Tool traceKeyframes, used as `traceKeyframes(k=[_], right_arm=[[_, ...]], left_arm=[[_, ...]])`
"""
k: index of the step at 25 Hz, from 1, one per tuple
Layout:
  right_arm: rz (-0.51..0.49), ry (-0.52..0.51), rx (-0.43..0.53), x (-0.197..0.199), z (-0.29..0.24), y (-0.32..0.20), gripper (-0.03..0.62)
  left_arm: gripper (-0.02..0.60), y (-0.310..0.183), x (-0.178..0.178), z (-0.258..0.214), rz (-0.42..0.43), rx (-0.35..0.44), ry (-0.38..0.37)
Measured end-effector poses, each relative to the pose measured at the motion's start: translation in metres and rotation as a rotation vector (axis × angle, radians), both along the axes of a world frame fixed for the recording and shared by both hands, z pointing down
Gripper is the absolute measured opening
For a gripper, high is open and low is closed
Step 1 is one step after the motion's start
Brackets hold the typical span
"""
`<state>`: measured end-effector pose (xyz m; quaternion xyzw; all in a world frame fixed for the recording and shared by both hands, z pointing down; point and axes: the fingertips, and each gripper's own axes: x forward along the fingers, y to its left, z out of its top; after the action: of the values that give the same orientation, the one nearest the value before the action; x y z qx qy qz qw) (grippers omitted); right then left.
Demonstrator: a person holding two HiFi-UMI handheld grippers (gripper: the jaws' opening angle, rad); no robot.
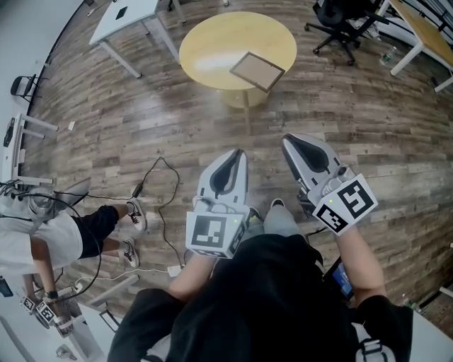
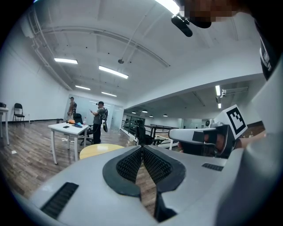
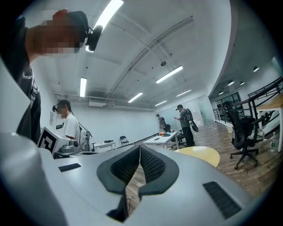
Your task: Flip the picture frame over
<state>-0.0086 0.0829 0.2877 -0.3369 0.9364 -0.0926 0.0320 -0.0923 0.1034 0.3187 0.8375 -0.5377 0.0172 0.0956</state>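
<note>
- Head view: picture frame lies on the counter, well ahead; flip not begun.
- My left tool and right tool: pressed together, empty.

**Desk:** What's carrying things out there?

**Operator:** On my feed, a round yellow table stands at the far middle of the wood-plank floor. A picture frame lies flat on the table's right part, one corner close to the rim.

**Desk:** And on the floor itself?

**Operator:** I see a white table at far left with a small dark flat item on top. A black office chair stands at far right, and a black cable trails over the planks nearer me, left.
</note>
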Motion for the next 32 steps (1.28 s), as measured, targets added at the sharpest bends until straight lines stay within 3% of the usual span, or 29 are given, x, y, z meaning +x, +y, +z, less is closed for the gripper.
traceKeyframes(k=[9,16,23,32], right_arm=[[0.014,-0.001,-0.009,0.017,0.007,-0.044,0.018],[-0.006,-0.022,-0.017,0.043,0.015,-0.113,0.018],[-0.046,-0.026,-0.035,0.07,0.025,-0.176,0.018],[-0.086,-0.004,-0.009,0.093,0.034,-0.211,0.018]], left_arm=[[0.035,-0.044,0.016,0.002,0.015,-0.007,-0.007],[0.034,-0.108,0.042,0.004,0.012,-0.003,-0.039],[0.034,-0.171,0.065,0.004,-0.033,-0.004,-0.074],[0.034,-0.205,0.093,0.004,-0.059,-0.031,-0.096]])
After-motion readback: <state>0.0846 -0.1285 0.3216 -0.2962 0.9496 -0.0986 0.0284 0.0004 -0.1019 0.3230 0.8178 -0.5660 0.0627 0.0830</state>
